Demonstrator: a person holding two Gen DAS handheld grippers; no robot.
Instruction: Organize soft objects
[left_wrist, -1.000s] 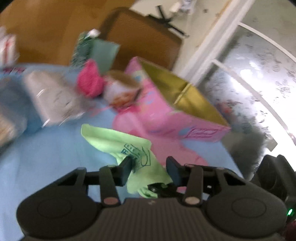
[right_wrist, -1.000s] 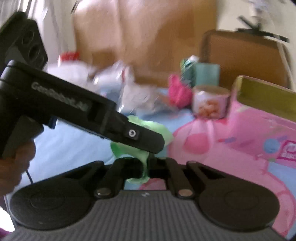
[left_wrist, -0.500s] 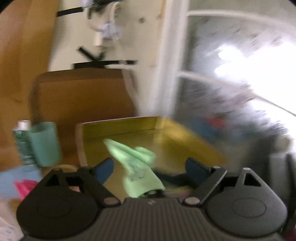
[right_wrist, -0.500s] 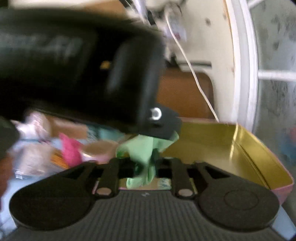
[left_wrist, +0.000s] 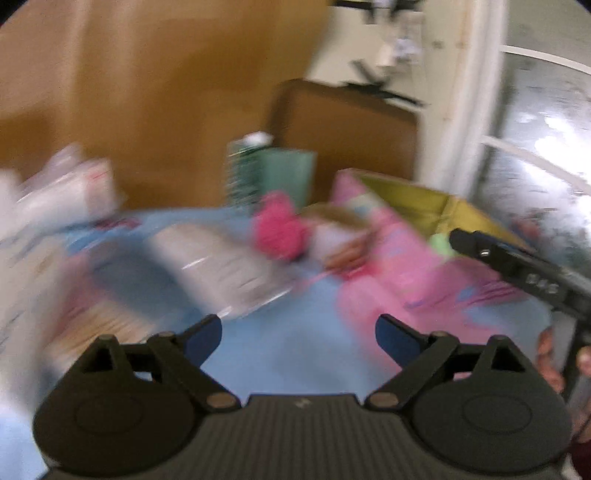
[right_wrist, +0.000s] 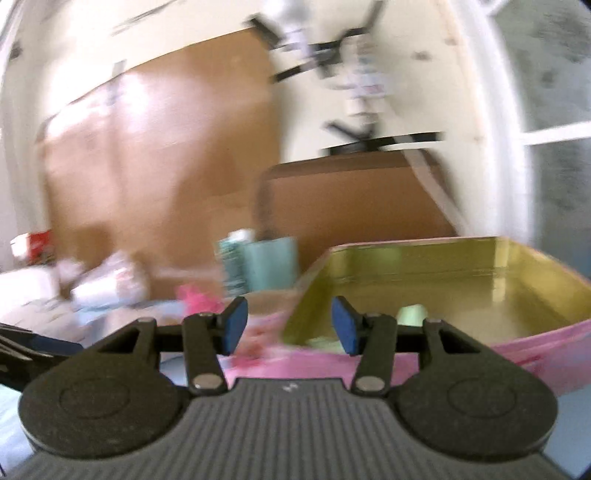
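The light green cloth (right_wrist: 412, 314) lies inside the pink tin box with the gold inside (right_wrist: 517, 332), free of both grippers. In the left wrist view the green cloth (left_wrist: 439, 242) shows just over the tin's wall (left_wrist: 391, 236). My right gripper (right_wrist: 290, 326) hovers at the tin's near left corner, its jaws opening with nothing between them. Over the blue table cover, my left gripper (left_wrist: 299, 338) is wide and still opening, also holding nothing. A pink soft thing (left_wrist: 277, 229) lies left of the tin. One of the right gripper's fingers (left_wrist: 476, 248) reaches over the tin.
A teal cup (left_wrist: 291, 173) and a green-white can (left_wrist: 242, 173) stand behind the pink thing. A round printed tub (left_wrist: 343, 236) sits against the tin. Silvery and white packets (left_wrist: 218, 266) crowd the left of the table. A brown board (right_wrist: 351, 199) and a window stand behind.
Both grippers held the green cloth, carried it from the table over the tin, then opened and let it drop inside. The left gripper has swung back toward the table.
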